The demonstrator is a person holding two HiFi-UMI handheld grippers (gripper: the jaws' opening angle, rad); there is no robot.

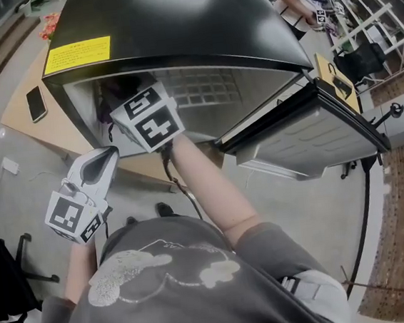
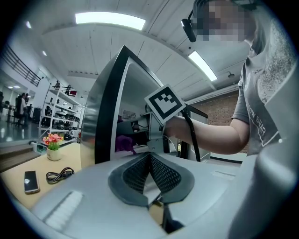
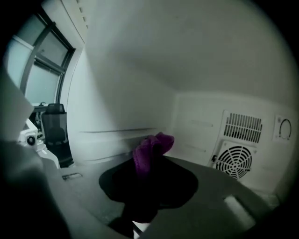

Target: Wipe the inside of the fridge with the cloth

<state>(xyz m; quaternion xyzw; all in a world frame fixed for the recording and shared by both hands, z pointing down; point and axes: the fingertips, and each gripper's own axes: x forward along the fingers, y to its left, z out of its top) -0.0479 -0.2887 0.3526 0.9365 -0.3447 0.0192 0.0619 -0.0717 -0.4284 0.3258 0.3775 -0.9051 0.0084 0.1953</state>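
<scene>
A black mini fridge [image 1: 173,24] stands on a wooden table with its door [image 1: 313,127] swung open to the right. My right gripper [image 3: 150,161] reaches into the white interior and is shut on a purple cloth [image 3: 152,148], close to the left inner wall. In the head view only its marker cube [image 1: 147,116] shows at the fridge mouth. From the left gripper view the cloth [image 2: 124,142] appears just inside the opening. My left gripper [image 2: 150,158] hangs outside, low and left of the fridge, shut on nothing, and it also shows in the head view [image 1: 101,160].
A round fan grille [image 3: 236,161] and a vent sit on the fridge's back wall. On the table left of the fridge lie a phone [image 1: 36,103], a coiled cable [image 2: 60,175] and a pot of flowers [image 2: 52,140]. Another person sits at the far right.
</scene>
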